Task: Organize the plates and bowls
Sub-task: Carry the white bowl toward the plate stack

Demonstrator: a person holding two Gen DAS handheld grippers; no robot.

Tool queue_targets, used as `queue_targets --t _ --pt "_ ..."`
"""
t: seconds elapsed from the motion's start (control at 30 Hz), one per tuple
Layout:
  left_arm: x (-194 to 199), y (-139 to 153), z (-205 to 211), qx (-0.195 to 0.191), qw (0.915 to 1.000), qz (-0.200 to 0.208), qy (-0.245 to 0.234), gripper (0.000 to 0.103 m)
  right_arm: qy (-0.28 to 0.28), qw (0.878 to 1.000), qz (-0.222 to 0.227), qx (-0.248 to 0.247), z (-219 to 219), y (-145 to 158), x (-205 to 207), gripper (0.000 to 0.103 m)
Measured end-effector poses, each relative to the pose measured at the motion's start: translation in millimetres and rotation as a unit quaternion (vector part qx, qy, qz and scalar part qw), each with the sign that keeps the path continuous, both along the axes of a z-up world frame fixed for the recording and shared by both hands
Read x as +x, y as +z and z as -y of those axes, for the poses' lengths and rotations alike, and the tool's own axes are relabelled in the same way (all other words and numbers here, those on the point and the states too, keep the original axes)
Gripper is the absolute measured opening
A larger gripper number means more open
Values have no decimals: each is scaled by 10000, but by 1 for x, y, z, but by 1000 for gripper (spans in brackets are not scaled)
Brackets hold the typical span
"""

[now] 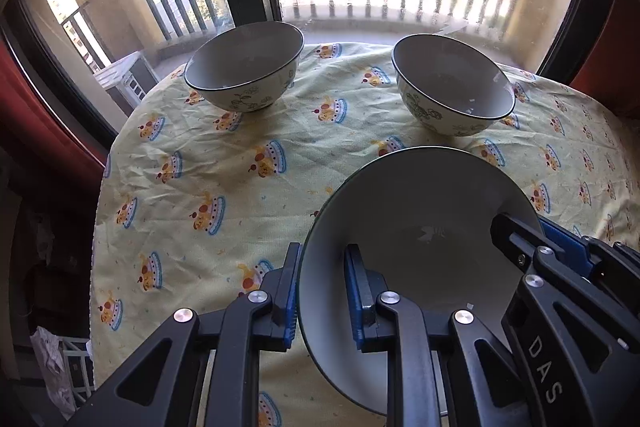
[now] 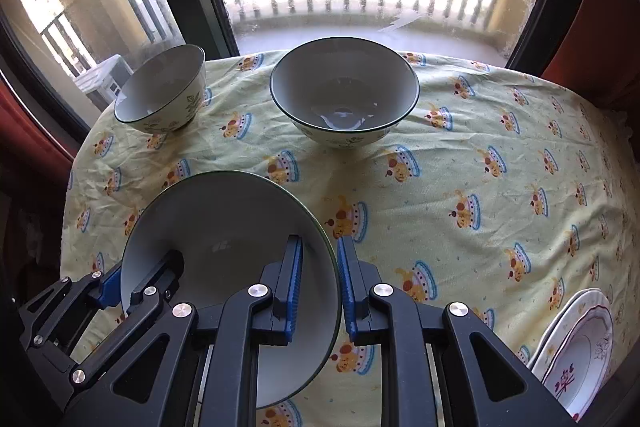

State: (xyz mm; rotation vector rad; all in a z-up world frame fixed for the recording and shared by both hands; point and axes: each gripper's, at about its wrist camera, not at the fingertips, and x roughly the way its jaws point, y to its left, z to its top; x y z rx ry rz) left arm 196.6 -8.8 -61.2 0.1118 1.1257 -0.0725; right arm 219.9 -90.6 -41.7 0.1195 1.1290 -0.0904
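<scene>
I hold a glazed ceramic bowl (image 1: 416,227) between both grippers: hard, slick, breakable, fairly heavy by my judgement, so the thin rim is the only hold. My left gripper (image 1: 324,297) pinches the rim at the bowl's 9 o'clock, one pad inside, one outside. My right gripper (image 2: 320,289) clamps the rim at 3 o'clock. The bowl sits near the yellow tablecloth (image 1: 224,163); two floral bowls (image 1: 244,67) stand toward 12 o'clock.
</scene>
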Motion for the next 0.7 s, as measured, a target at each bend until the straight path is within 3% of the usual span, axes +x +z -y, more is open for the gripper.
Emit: queue_targets --t 0.7 --pt "-102 3 84 75 9996 -166 212 19 302 9994 -85 110 84 11 -107 21"
